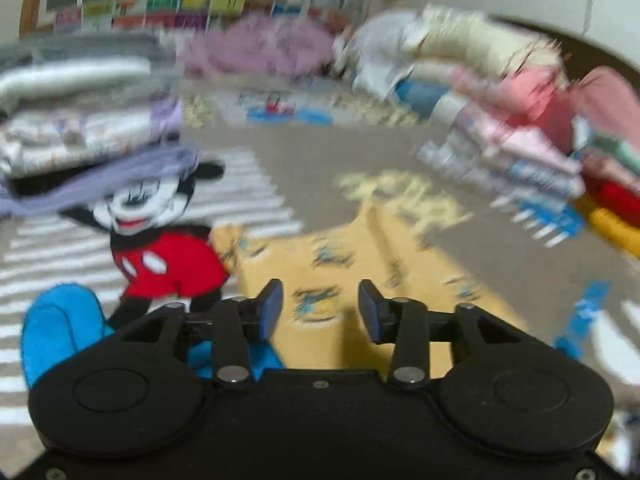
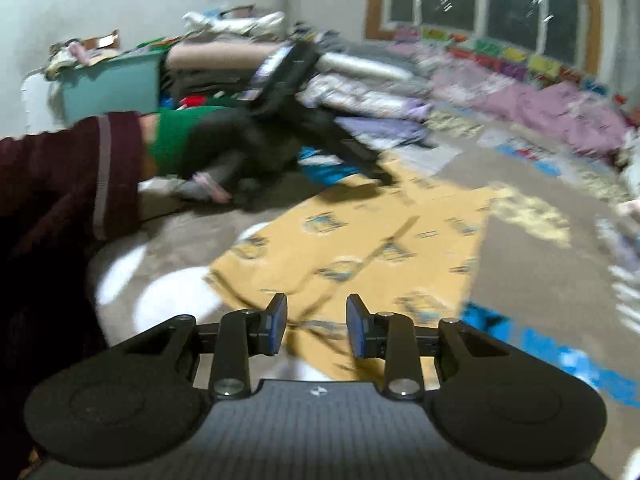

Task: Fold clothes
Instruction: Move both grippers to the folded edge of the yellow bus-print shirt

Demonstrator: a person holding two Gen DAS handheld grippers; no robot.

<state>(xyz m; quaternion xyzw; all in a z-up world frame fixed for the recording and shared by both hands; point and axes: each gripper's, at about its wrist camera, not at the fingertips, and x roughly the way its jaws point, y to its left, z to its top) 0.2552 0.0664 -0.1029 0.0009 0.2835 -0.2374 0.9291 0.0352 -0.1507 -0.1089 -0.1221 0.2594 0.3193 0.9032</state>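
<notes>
— Grey carpet [image 1: 340,152] with a cartoon mouse on it takes up most of the floor, and folded stacks run along both edges: a pale pile [image 1: 80,120] on one side, a pink and white pile [image 1: 520,132] on the other. So a good share of the clothes looks done already.

— And the piece in hand?

— That's the yellow printed garment [image 1: 360,264], lying spread on the carpet in the middle. It seems partly folded, with a crease down its length, but it isn't a tidy packet, so I'd judge more folds are left, then stacking.

— Where is it against the fingers?

— Below and just ahead of both. The left gripper [image 1: 320,308] has its jaws about half apart with nothing between them; the cloth shows through the gap. The right gripper [image 2: 316,324] stands a little narrower, also empty, over the near edge of the garment [image 2: 360,240].

— Blur?

— Plenty; finer detail I can't tell.
</notes>
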